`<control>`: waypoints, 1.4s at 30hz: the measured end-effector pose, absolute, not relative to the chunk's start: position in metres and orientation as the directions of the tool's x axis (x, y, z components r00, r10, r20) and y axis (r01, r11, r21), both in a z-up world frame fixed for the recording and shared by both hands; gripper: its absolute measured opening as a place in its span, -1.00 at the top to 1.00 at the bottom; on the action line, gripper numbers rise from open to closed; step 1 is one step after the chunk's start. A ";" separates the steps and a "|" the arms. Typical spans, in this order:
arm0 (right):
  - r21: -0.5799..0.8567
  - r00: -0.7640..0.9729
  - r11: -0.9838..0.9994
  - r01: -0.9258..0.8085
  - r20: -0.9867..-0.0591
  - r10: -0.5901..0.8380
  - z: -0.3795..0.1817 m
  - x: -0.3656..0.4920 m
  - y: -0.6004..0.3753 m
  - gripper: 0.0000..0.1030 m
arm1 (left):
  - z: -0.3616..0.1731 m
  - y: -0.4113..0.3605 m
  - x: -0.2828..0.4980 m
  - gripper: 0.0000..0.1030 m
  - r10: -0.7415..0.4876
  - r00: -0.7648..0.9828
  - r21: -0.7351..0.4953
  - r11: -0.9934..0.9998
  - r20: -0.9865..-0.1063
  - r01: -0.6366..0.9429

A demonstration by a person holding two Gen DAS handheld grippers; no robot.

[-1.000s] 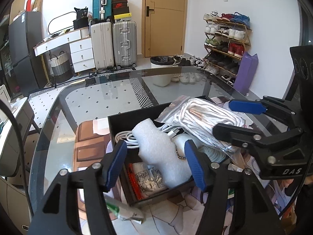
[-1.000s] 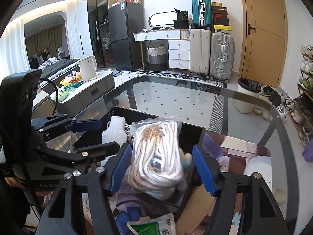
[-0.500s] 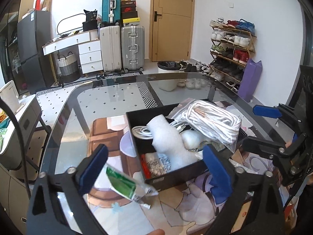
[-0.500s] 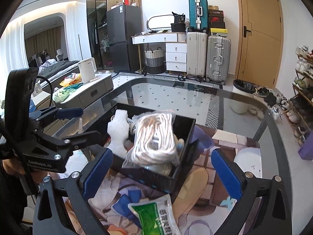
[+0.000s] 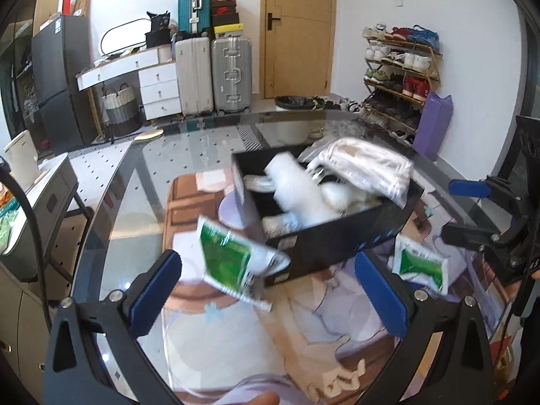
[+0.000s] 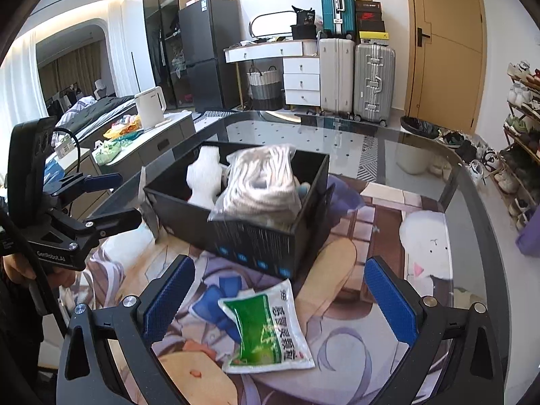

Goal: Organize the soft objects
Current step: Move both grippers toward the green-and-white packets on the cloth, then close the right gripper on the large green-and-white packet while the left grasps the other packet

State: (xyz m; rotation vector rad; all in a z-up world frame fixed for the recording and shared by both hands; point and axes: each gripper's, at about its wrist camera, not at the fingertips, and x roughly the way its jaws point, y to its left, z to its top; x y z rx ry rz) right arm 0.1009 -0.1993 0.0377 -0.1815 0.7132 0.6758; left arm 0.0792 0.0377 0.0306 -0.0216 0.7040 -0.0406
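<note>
**Black box packed, two green sachets outside it**

The open black rectangular cardboard box (image 6: 243, 236) sits on the printed cartoon mat (image 6: 337, 347) that covers the near part of the round glass table (image 6: 422, 155). Inside it I count three soft things: a clear plastic bag of coiled white rope (image 6: 260, 185) heaped above the rim, a white foam wrap piece (image 6: 202, 175) standing up beside it, and a small white fluffy ball (image 5: 341, 192), which only the left wrist view shows plainly.

There are two green-and-white flat foil sachets. From the right wrist camera just one shows, the sachet (image 6: 266, 327) lying flat on the mat, close in front of the box and between the blue pads. The left wrist camera catches both: that one (image 5: 422, 266) at the box's right corner, and a second green sachet (image 5: 233, 263), blurred and tilted against the box's near-left corner; whether it rests on the mat I cannot tell.

The left gripper (image 5: 266, 293) has its jaws spread wide with nothing between them. The right gripper (image 6: 280, 300) is likewise released, spread either side of the flat sachet without touching it.

Beyond the box the glass runs bare to its curved far edge, with open room on both sides of the mat.
</note>
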 end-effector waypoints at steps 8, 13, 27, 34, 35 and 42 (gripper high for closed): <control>0.061 0.508 0.751 -0.657 -0.701 0.501 0.028 0.101 -0.200 -0.98 | 0.012 0.050 0.073 -1.00 -0.007 0.734 -0.024 1.000 -0.679 -0.013; 0.069 0.479 0.742 -0.667 -0.723 0.498 0.020 0.102 -0.199 -0.99 | 0.005 0.055 0.075 -1.00 0.007 0.720 -0.020 0.999 -0.694 -0.029; 0.084 0.390 0.720 -0.689 -0.794 0.466 -0.005 0.104 -0.191 -0.98 | -0.005 0.056 0.077 -1.00 -0.006 0.707 -0.034 0.999 -0.707 -0.025; 0.083 0.373 0.715 -0.694 -0.809 0.455 -0.011 0.105 -0.187 -0.84 | -0.006 0.059 0.080 -1.00 -0.012 0.703 -0.040 0.999 -0.711 -0.023; 0.084 0.370 0.715 -0.694 -0.811 0.454 -0.012 0.105 -0.187 -0.81 | -0.006 0.060 0.081 -1.00 -0.011 0.703 -0.040 0.999 -0.711 -0.024; 0.057 0.377 0.722 -0.690 -0.823 0.425 -0.019 0.106 -0.184 -0.69 | -0.007 0.062 0.085 -1.00 -0.012 0.701 -0.037 0.999 -0.714 -0.021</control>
